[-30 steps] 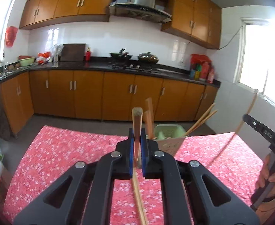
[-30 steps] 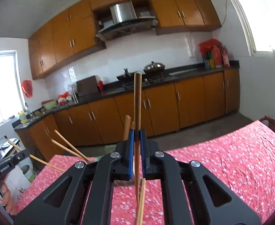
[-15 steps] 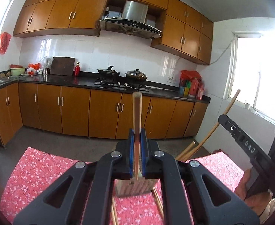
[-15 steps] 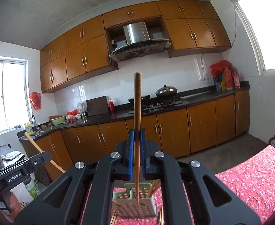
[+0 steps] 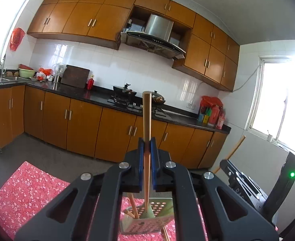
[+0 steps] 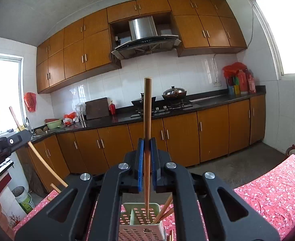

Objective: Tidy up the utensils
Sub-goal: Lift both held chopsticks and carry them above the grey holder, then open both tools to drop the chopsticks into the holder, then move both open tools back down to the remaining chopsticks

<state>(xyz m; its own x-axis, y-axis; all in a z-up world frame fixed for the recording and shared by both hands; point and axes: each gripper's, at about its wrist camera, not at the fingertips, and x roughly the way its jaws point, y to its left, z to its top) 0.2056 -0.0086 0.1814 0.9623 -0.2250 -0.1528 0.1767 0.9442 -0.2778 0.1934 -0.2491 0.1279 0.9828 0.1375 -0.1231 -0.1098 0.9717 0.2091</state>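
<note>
So now lifted both grippers over the green holder [image 6: 140,219] since a second ago, left gripper [image 5: 146,166] and right gripper [image 6: 146,166] each clamped tight on a chopstick [image 5: 146,120], tips poised to drop in.

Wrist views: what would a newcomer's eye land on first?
In each view a wooden chopstick stands upright, clamped between blue fingers: the left gripper holds one chopstick, the right gripper the other chopstick. Both tips hang over the perforated green utensil holder on the red floral tablecloth.
</note>
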